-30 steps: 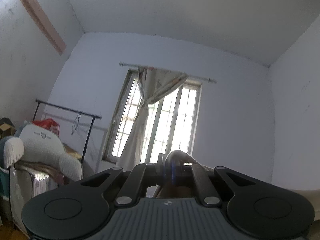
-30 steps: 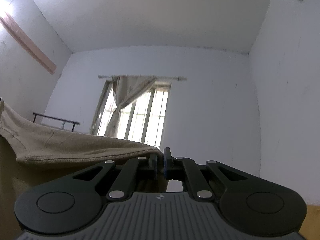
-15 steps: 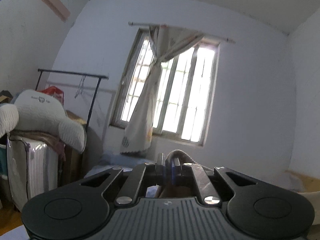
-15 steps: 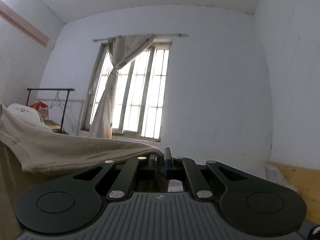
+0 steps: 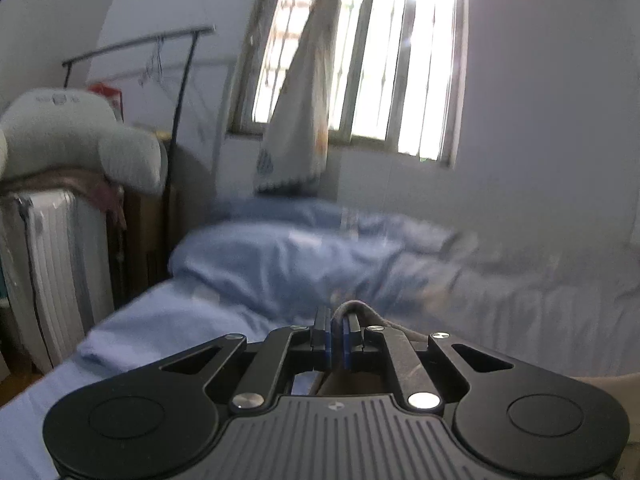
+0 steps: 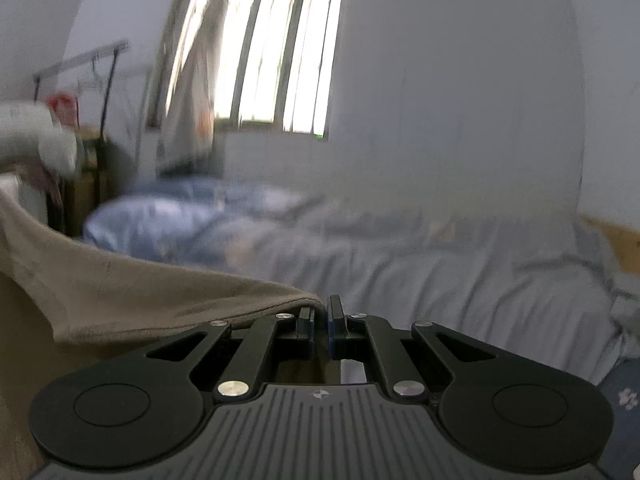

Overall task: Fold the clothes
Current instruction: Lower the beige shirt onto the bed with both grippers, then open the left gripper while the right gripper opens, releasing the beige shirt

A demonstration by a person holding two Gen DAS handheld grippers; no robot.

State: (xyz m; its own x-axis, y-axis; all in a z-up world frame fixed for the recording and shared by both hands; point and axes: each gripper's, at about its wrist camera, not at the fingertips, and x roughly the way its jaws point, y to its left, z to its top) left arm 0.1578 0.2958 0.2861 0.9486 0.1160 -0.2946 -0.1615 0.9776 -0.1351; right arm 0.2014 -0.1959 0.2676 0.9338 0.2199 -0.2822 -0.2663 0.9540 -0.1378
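Beige cloth, a garment [image 6: 132, 292], is pinched at one edge by the right gripper [image 6: 319, 322], whose fingers [image 6: 335, 314] are clenched on its hem; the fabric stretches away to the left, held above a bed [image 6: 460, 280]. The left gripper [image 5: 336, 330] likewise has its fingers [image 5: 321, 334] clenched on a fold of the same beige cloth. Both grippers face a bed with pale blue sheets, a rumpled blue duvet [image 5: 280, 256], a bright barred window [image 5: 360, 60] and a knotted curtain [image 5: 300, 112]. Much of the room is blurred.
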